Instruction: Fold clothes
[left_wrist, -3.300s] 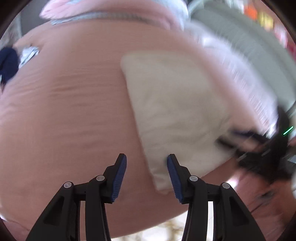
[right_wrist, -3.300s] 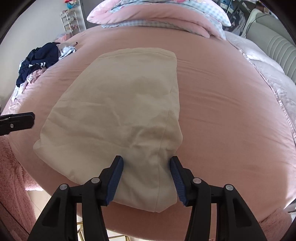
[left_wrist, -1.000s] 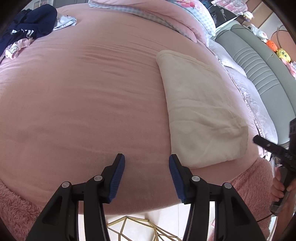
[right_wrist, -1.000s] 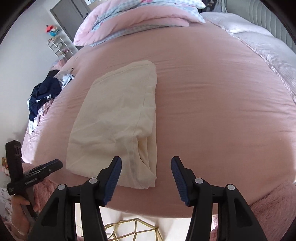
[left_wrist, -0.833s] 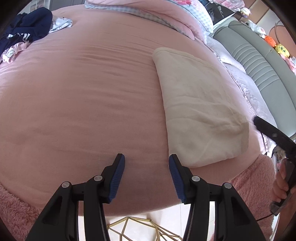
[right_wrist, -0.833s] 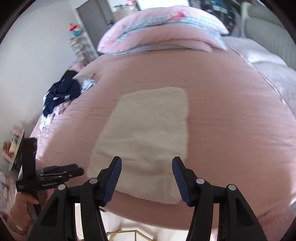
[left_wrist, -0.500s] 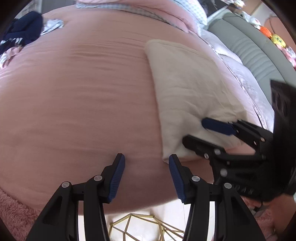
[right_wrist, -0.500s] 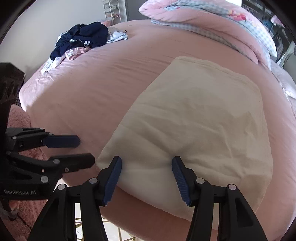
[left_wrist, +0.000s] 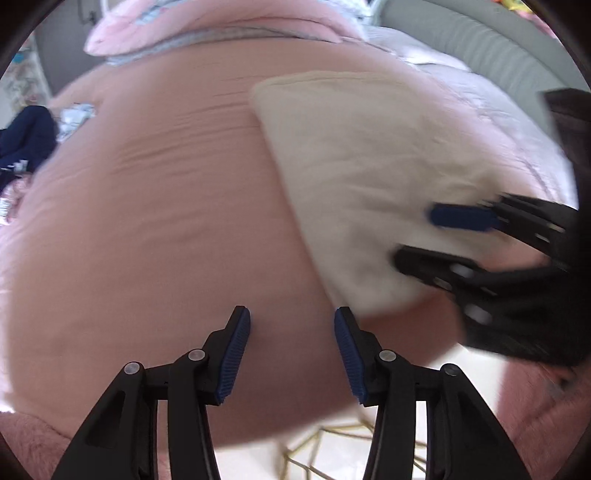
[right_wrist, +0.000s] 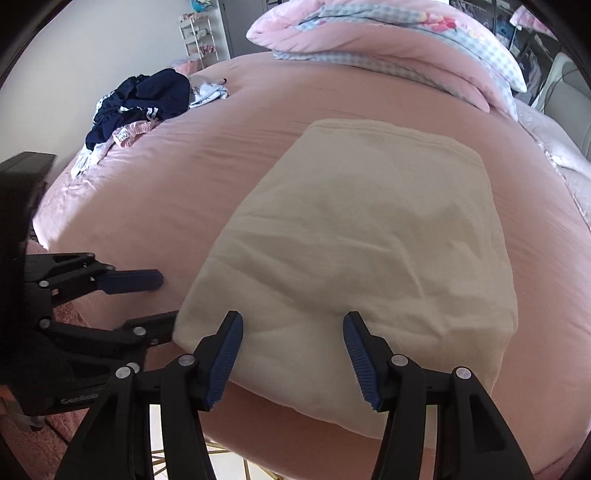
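Observation:
A cream folded garment (right_wrist: 369, 240) lies flat on the pink bedsheet (right_wrist: 221, 155), its short end toward the bed's front edge. My right gripper (right_wrist: 293, 325) stands open over that near end, the cloth showing between its blue pads without being pinched. The left wrist view shows the right gripper (left_wrist: 417, 236) from the side, spread across the garment (left_wrist: 369, 158). My left gripper (left_wrist: 291, 325) hovers over bare sheet (left_wrist: 166, 221) just left of the garment's near corner. Its jaws are closing with nothing between them. The left gripper (right_wrist: 166, 299) also shows at the right wrist view's left edge.
A heap of navy and pink clothes (right_wrist: 140, 99) lies at the bed's far left corner. Pink and checked bedding (right_wrist: 369, 40) is piled at the far end. A grey padded headboard (left_wrist: 480, 48) runs along the right. A gold wire frame (left_wrist: 332, 450) and fluffy pink rug (left_wrist: 535, 424) lie below.
My right gripper has swung in from the right and come down onto the garment's near end. My left gripper has rolled and edged toward the garment's near corner. The garment has not moved.

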